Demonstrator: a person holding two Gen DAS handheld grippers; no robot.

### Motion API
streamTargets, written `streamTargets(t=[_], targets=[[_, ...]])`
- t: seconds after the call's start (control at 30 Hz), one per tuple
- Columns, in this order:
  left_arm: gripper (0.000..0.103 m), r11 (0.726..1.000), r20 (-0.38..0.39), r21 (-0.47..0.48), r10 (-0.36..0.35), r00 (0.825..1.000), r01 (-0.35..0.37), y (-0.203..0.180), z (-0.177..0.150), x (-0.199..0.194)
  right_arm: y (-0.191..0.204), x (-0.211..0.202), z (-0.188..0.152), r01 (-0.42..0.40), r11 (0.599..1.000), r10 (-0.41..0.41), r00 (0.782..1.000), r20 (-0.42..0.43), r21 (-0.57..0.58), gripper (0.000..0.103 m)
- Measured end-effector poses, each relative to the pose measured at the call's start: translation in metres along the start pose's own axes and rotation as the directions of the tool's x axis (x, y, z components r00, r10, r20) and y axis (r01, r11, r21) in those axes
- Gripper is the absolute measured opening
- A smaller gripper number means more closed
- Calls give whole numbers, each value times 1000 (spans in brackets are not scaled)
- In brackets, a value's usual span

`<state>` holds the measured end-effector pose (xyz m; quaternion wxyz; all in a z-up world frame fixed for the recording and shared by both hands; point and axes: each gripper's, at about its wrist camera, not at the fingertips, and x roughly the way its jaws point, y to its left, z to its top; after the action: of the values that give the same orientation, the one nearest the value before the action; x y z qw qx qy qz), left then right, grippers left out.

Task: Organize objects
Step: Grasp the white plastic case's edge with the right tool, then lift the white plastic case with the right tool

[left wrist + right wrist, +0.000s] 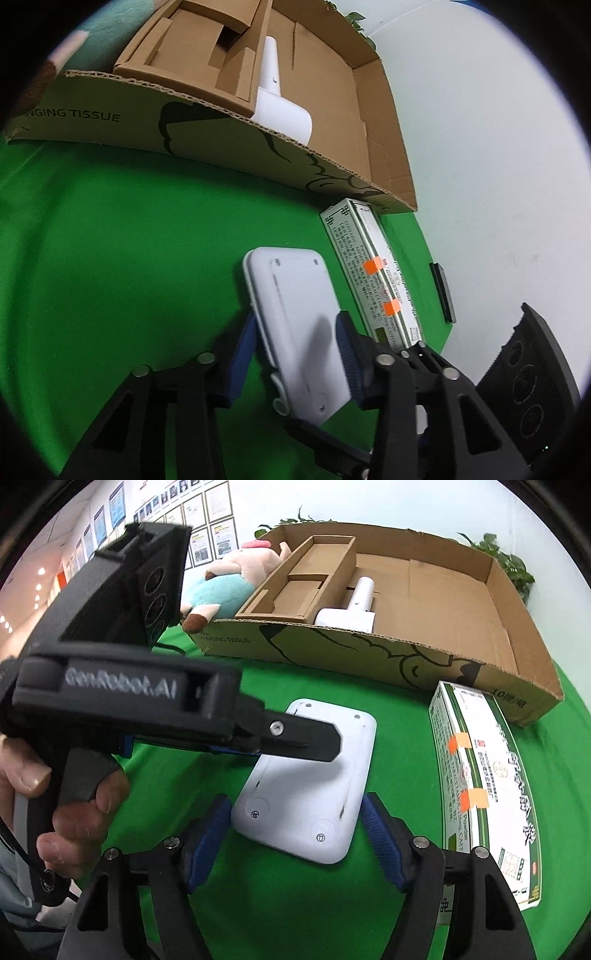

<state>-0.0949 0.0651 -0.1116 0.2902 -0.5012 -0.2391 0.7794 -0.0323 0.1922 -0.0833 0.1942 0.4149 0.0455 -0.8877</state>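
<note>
Through the left wrist, your left gripper (295,354) has its pads clamped on the white device (295,325), raised at one end, probably bound for the cardboard box (332,110). Through the right wrist, your right gripper (295,834) stands spread, straddling the device's (306,794) near end without touching. The green cloth (295,904) carries a medicine carton (480,786); framed notices (207,520) line the wall.

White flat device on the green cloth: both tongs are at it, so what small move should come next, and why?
Probably lift it with the left tongs, whose pads already straddle the white device. The right tongs sit open at its near end, and the cardboard box beyond has free floor.
</note>
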Motion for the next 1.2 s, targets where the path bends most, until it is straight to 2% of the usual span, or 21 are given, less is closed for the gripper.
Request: streamTargets(t=[0.1,0.33,0.5,0.73,1.2], targets=[[33,1000,-3,-5,18,1000,-18,1,-1,-1,0,1,-4,23,1000,-23,1000,5,-21,70],[29,1000,0,6,29,1000,-29,-4,-5,-7,-5,3,-3,-2,1000,2,1000,7,13,69],[24,999,28,43,22,999,-23,-16,-6,-16,-6,-1,-1,-2,1000,2,1000,24,27,69],[23,996,69,80,23,997,-29,-29,-1,-25,-4,-8,6,14,1000,-15,997,69,18,69],[22,982,156,159,75,985,-100,-58,17,-39,-1,-21,28,-15,1000,15,989,145,-3,69]])
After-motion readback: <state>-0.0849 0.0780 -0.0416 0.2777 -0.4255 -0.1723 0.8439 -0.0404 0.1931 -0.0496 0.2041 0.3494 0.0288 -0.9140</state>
